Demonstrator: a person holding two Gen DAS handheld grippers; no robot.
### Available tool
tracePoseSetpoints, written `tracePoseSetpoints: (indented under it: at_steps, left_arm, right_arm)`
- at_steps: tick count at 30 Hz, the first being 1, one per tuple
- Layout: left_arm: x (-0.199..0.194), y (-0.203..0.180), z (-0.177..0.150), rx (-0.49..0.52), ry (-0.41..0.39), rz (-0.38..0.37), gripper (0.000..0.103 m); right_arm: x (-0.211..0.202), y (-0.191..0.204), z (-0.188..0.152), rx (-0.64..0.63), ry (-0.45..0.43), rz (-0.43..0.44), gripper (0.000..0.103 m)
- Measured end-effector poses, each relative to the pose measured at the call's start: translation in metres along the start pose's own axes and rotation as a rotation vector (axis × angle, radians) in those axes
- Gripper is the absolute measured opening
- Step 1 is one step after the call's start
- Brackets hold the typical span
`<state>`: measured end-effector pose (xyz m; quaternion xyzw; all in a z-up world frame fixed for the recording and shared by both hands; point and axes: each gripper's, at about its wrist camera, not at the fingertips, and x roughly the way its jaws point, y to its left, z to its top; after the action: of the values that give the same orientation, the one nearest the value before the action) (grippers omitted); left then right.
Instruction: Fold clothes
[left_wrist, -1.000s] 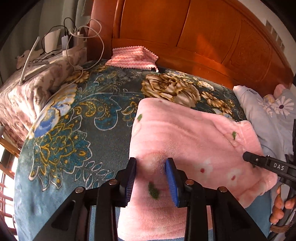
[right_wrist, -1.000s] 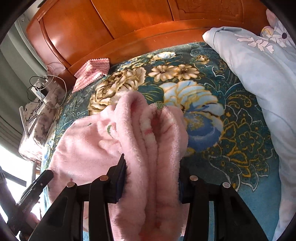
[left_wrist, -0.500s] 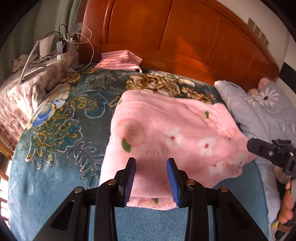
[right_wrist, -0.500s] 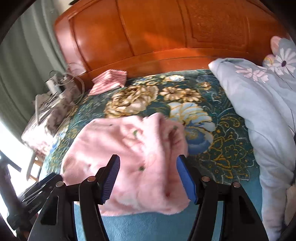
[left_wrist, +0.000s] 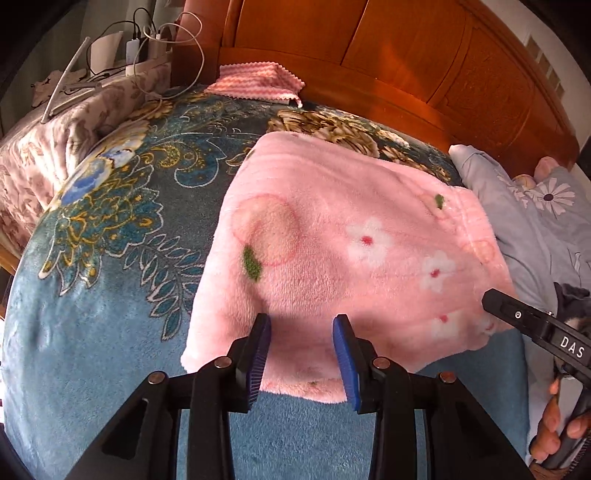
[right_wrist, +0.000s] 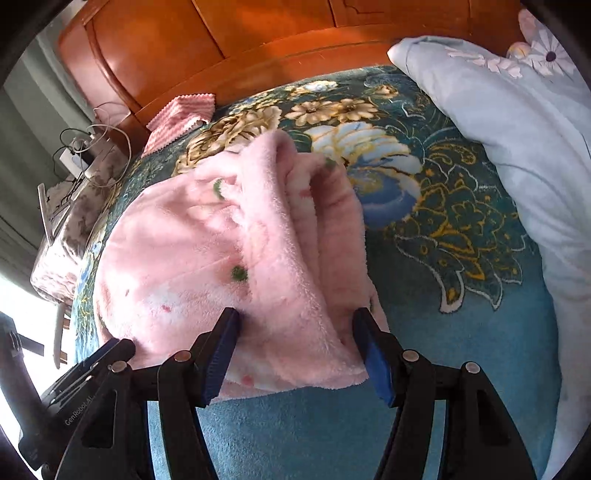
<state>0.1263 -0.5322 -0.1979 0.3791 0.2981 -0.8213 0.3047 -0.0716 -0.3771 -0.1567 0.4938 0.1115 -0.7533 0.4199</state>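
The pink garment (left_wrist: 351, 251) lies folded on the bed (left_wrist: 92, 332). Both hand-held grippers, left (left_wrist: 301, 354) and right (right_wrist: 295, 354), are spread, gripping nothing. Its right end is bunched in loose layers; a snagging finger could undo the fold.

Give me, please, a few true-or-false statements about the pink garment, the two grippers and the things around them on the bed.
1. The pink garment lies on a blue flowered blanket. True.
2. The left gripper is clamped shut on the garment. False: its jaws stand open above the near edge.
3. A striped pink cloth lies by the wooden headboard. True.
4. The right gripper is open. True.
5. A pale blue pillow covers the garment. False: it lies apart, to the right.
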Motion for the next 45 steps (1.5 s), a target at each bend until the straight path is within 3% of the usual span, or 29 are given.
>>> tracePoseSetpoints:
  at_steps: [3, 5, 8, 12, 16, 27, 36, 45]
  left_arm:
    - [-0.011, -0.001, -0.011, 0.004, -0.021, -0.007, 0.06]
    - [-0.019, 0.001, -0.018, -0.012, -0.035, -0.024, 0.065]
    - [-0.03, 0.004, -0.029, -0.039, -0.054, -0.049, 0.07]
    - [-0.039, 0.003, -0.04, -0.051, -0.068, -0.046, 0.085]
    - [-0.045, 0.002, -0.049, -0.062, -0.08, -0.034, 0.103]
    - [-0.043, 0.004, -0.063, -0.113, -0.053, -0.022, 0.103]
    - [-0.039, -0.011, -0.073, -0.014, -0.098, 0.133, 0.103]
    - [-0.024, -0.01, -0.073, -0.041, -0.094, 0.155, 0.103]
  right_arm:
    - [-0.02, 0.014, -0.015, -0.089, -0.047, -0.015, 0.065]
    - [-0.033, 0.023, -0.028, -0.143, -0.081, -0.028, 0.065]
    - [-0.039, 0.024, -0.048, -0.135, -0.075, -0.01, 0.073]
    - [-0.043, 0.026, -0.067, -0.122, -0.064, -0.005, 0.076]
    - [-0.045, 0.029, -0.081, -0.126, -0.067, -0.024, 0.098]
    - [-0.047, 0.034, -0.088, -0.156, -0.085, -0.068, 0.103]
    - [-0.045, 0.035, -0.092, -0.186, -0.103, -0.105, 0.103]
    - [-0.039, 0.034, -0.092, -0.2, -0.117, -0.128, 0.103]
